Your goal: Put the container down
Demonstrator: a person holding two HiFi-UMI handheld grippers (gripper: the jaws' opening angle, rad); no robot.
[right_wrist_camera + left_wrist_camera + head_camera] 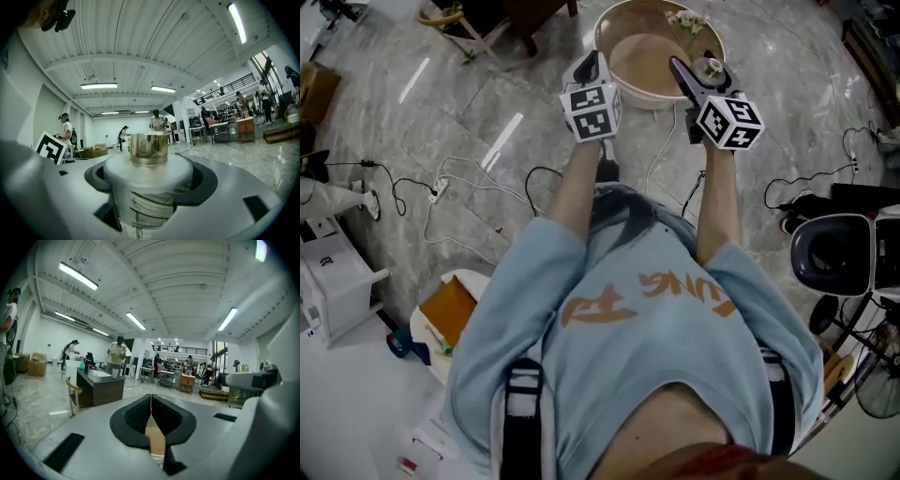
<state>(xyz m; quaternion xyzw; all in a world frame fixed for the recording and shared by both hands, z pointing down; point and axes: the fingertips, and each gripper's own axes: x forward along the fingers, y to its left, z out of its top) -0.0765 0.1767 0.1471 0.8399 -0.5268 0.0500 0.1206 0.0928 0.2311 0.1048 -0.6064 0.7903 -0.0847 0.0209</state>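
the container (146, 197), a white tub with printed lines on its side and a shiny gold cap (149, 149), sits upright between the jaws of the right gripper (692, 77). the jaws are spread wide and press on either side of its body. in the head view it shows as a small pale shape at the gripper's tip, held out in front of the person over the near edge of a round beige table (617, 21).

a paler shallow basin (642, 66) takes up most of that table directly under the two grippers, and a small bunch of pale flowers (684, 19) lies at its far side. how high the container is above the basin cannot be told.

the left gripper (591, 62) is just beside the right one, apart from it. its jaws are closed tip to tip with nothing between them.

on the marble floor (487, 112) lie white and black cables (469, 178) and a power strip (439, 190). a wooden chair (455, 19) stands left of the table, a white cabinet (328, 281) is at the far left, and a dark fan (834, 253) is at the right.
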